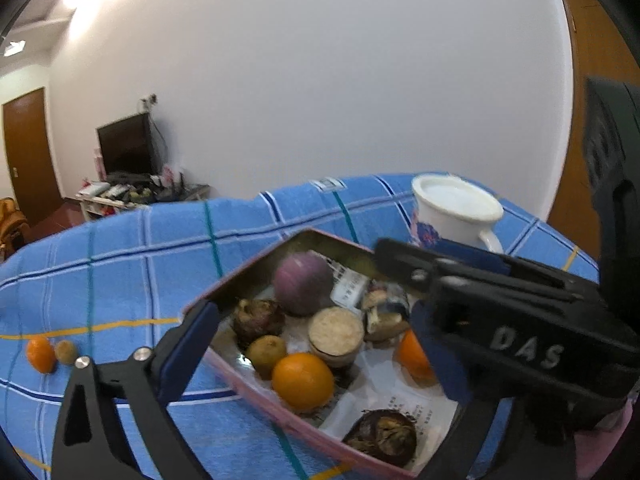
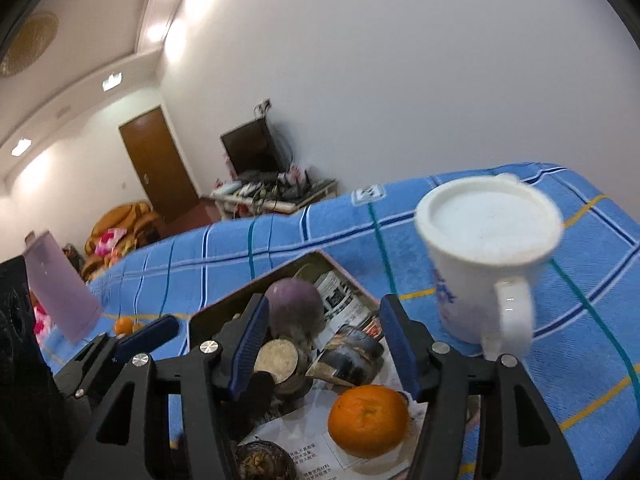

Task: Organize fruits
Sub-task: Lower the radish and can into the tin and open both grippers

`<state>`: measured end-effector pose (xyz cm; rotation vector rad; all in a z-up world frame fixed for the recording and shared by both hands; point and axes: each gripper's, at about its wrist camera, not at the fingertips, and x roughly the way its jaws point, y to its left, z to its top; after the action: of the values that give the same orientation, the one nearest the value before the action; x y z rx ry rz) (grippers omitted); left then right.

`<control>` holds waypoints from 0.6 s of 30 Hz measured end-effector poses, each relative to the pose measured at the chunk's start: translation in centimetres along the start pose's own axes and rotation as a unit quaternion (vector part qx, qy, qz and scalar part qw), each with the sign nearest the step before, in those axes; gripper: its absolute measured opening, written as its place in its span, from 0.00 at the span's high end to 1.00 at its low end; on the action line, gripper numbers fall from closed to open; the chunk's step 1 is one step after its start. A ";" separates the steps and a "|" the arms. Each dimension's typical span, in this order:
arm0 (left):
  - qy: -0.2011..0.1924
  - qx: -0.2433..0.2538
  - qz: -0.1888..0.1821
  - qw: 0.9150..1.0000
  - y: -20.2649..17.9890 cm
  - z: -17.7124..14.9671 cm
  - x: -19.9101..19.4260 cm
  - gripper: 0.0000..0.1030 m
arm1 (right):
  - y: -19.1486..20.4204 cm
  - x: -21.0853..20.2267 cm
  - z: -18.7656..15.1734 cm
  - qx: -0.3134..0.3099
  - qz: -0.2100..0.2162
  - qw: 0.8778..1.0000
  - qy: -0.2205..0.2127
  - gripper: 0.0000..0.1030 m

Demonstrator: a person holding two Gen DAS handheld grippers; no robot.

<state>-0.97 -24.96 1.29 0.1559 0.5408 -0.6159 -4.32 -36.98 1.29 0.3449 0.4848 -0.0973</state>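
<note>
A pink-rimmed tin box on the blue checked cloth holds several fruits: a purple round one, two oranges, a greenish-brown one and dark husked ones. My left gripper hangs wide open over the box with nothing pressed between its pads. The right gripper's fingers cross in front of its right side. In the right wrist view my right gripper stands open above the box. An orange lies loose below it.
A white mug stands just behind the box on the right. A small orange and a small brown fruit lie on the cloth at the left. A pale lilac shape hangs at the left edge.
</note>
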 end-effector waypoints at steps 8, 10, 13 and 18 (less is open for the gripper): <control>-0.025 -0.013 0.053 0.998 2.9 -0.1 -2.6 0.00 | 0.9 -2.7 -1.2 -0.004 -0.023 0.999 -0.046 0.42; -0.021 -0.020 0.064 0.998 3.9 -0.6 -3.1 0.00 | 1.2 -3.3 -1.3 -0.003 -0.027 0.998 -0.056 0.42; -0.019 -0.021 0.081 0.996 5.1 -1.1 -3.8 0.00 | 1.9 -4.3 -1.6 -0.006 -0.034 0.997 -0.073 0.42; -0.023 -0.017 0.112 0.993 7.2 -2.0 -5.3 0.00 | 3.6 -4.6 -2.5 -0.015 -0.040 0.997 -0.068 0.42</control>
<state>-1.26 -15.82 2.21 0.1679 0.4811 -0.3916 -8.86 -32.66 2.47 0.2880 0.3641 -0.1898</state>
